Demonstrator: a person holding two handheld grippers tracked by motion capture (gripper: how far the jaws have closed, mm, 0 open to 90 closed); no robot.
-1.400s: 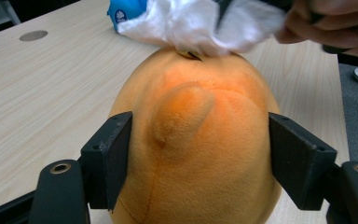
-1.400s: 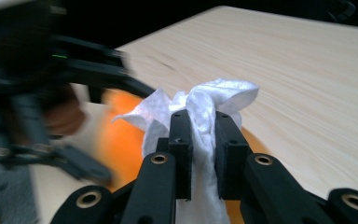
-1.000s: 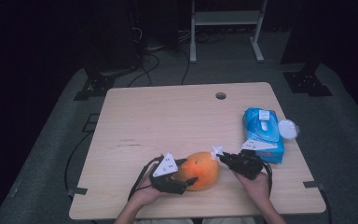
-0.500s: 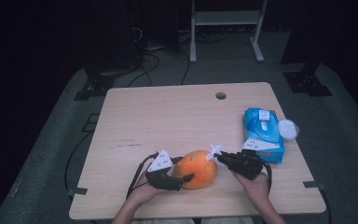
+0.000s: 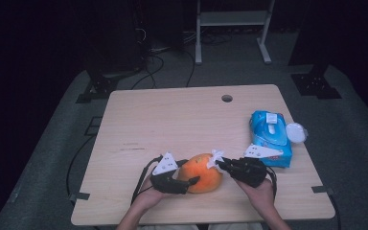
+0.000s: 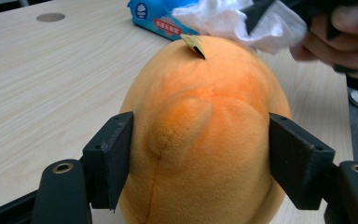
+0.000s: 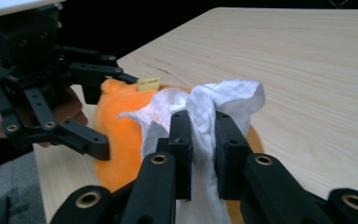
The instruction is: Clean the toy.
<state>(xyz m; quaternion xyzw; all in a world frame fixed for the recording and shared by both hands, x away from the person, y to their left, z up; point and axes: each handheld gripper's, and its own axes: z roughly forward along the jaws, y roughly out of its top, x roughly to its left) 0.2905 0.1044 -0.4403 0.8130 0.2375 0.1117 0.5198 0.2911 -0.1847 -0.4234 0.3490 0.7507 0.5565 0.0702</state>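
High view: at the near edge of the table [image 5: 172, 120], the person's two hands come in from below. The left gripper [image 5: 184, 181] clasps the orange plush toy [image 5: 202, 172], its two black jaws pressed against the toy's opposite sides; in the left gripper view the toy [image 6: 205, 140] stands on the wood between the pads, a small yellow tag [image 6: 193, 44] at its top. The right gripper [image 5: 220, 163] pinches a white tissue [image 5: 215, 157] tightly between nearly closed jaws; the tissue [image 7: 205, 112] lies against the toy's upper side. Farther right, a blue wipes pack [image 5: 270, 136] rests on the table, with a round white lid [image 5: 296, 132] just beside it. Beyond, a cable hole [image 5: 227, 98] marks the far edge.
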